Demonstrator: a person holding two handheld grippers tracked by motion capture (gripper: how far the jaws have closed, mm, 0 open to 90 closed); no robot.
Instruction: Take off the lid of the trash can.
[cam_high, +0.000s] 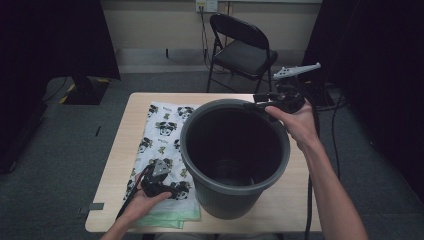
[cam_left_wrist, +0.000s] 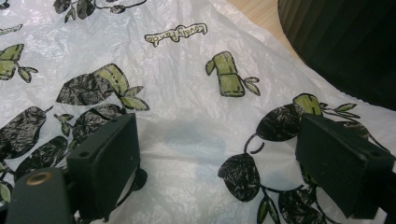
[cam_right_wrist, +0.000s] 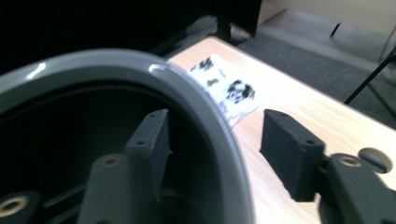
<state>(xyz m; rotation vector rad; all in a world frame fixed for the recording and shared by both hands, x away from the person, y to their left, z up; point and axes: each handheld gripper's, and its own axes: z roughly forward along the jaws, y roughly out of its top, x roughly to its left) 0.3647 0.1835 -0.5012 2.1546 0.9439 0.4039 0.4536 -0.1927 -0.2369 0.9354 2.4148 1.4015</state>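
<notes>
The large dark grey round plastic bucket (cam_high: 235, 155) is standing upright on the right half of the light wooden surface (cam_high: 295, 210), and its near side is coming close to the near edge, while a bare strip of wood is staying open behind it and at its right. The right gripper (cam_high: 260, 104) is sitting at the far right part of the bucket rim (cam_right_wrist: 205, 112): in the right gripper view one jaw is hanging inside the bucket and the other outside over the wood, so the rim is passing between them. The jaws are standing half open there, with a gap showing on both sides of the rim, so they are not pressing it. The bucket is looking dark inside and I cannot tell if anything is lying in it. Left of the bucket, the thin white plastic bag printed with black pandas and green bamboo (cam_high: 162, 135) is lying flat and is reaching to the near edge. The left gripper (cam_left_wrist: 217, 154) is hovering over the near end of this bag, its jaws wide and holding nothing. A small printed word is showing on the bag (cam_left_wrist: 175, 33), upside down, and I cannot read it surely. Behind the surface a black folding chair (cam_high: 242, 47) is standing well apart on the grey floor.
</notes>
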